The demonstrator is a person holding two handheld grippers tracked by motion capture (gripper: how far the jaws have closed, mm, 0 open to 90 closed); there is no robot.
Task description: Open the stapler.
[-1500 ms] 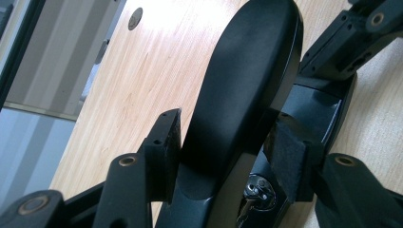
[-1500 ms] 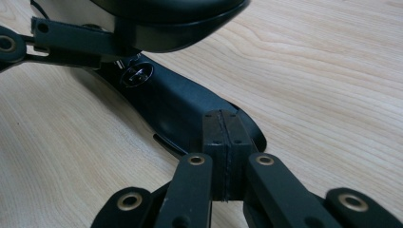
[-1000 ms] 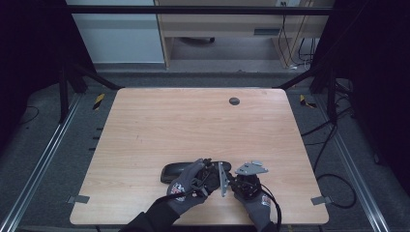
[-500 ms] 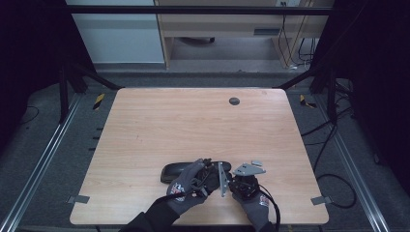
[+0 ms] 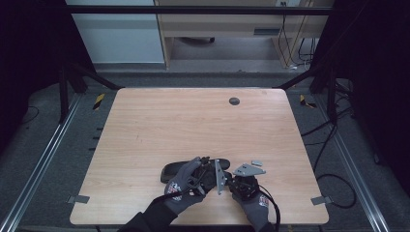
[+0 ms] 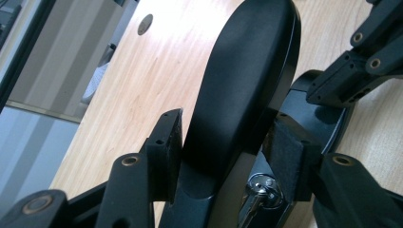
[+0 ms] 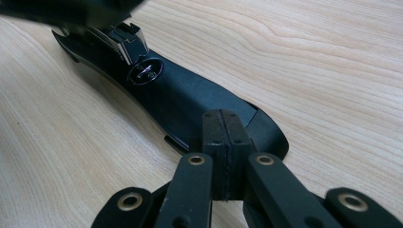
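A long black hinged device (image 5: 173, 170) lies on the wooden table (image 5: 193, 121) near the front edge. It has a rounded upper arm (image 6: 247, 71) and a flat base with a silver round fitting (image 7: 146, 72). My left gripper (image 6: 225, 137) straddles the upper arm, its pads (image 6: 172, 137) pressing on both sides. In the high view the left gripper (image 5: 207, 167) sits in a gloved hand over the device. My right gripper (image 7: 222, 118) is shut, pads together with nothing between them, tips resting on the base's near end. In the high view the right gripper (image 5: 236, 180) stands just right of the device.
A round dark grommet (image 5: 234, 101) sits in the table's far middle. Metal frame rails (image 5: 43, 159) run along both sides. Cables (image 5: 333, 179) lie on the floor at the right. Bare wood stretches behind the device.
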